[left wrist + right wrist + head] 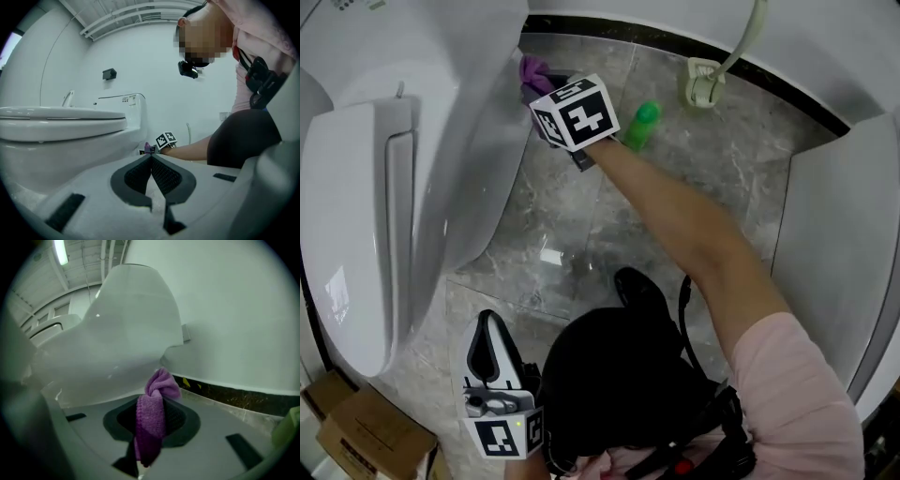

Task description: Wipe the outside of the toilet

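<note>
The white toilet [356, 234], lid shut, has a bunched purple cloth [153, 414] against its lower side.

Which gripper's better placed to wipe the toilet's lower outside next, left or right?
Right. The right gripper is shut on the purple knitted cloth, right beside the white ceramic toilet; the left gripper is shut, empty.

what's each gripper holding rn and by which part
The right gripper holds the purple cloth, clamped across its bunched middle, twisted end sticking out past the tips. The left gripper holds nothing; its jaws are shut.
</note>
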